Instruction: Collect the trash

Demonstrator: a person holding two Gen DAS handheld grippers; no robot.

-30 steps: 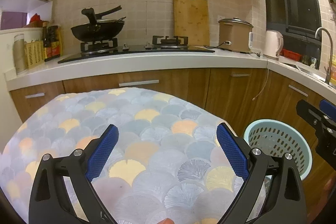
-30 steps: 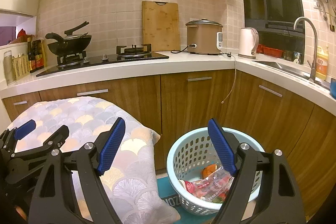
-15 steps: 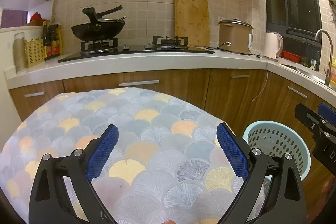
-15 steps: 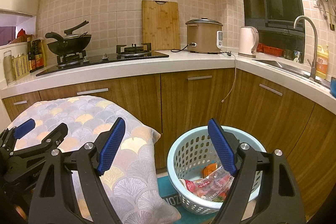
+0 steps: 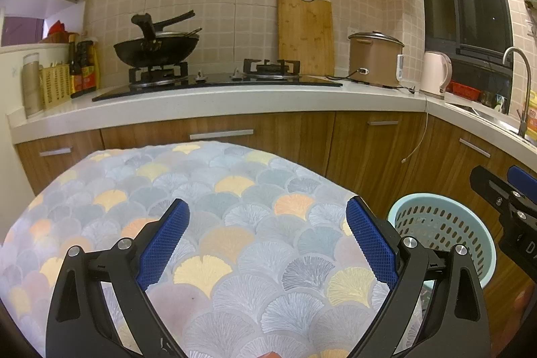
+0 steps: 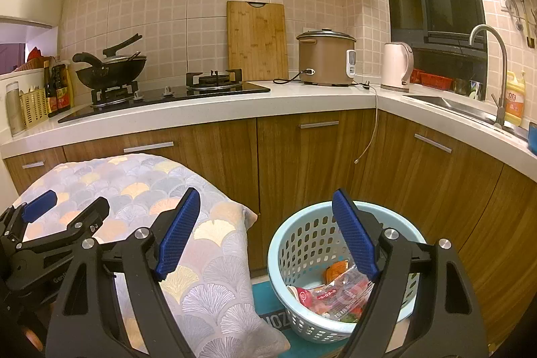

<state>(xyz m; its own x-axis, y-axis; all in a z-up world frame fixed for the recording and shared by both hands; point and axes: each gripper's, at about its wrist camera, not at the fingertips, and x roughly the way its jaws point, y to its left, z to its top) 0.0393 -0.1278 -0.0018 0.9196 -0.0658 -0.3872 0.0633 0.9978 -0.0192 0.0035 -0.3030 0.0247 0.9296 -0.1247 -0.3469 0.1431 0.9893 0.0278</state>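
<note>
Left tool [image 5: 266, 234] spread wide and grasping nothing, poised above the fan-patterned cloth [image 5: 235, 223] covering a low surface just beside the basket [image 6: 312, 234]. Right tool [image 6: 266, 232] likewise released, empty, held above the near rim of the basket. Pale blue, perforated, standing on the floor against the wooden cabinets [image 6: 335, 163], directly right of the cloth. Inside the basket: trash [image 6: 339, 291], crumpled red-and-clear wrappers with an orange packet, lying at the bottom. Beyond the basket, up on the counter [image 6: 235, 104]: wok [image 6: 114, 69] on the stove to the far left, cutting board [image 6: 256, 39] leaning on the tiles, rice cooker [image 6: 325, 57], kettle [image 6: 397, 66] and tap [image 6: 493, 56] further right.
</note>
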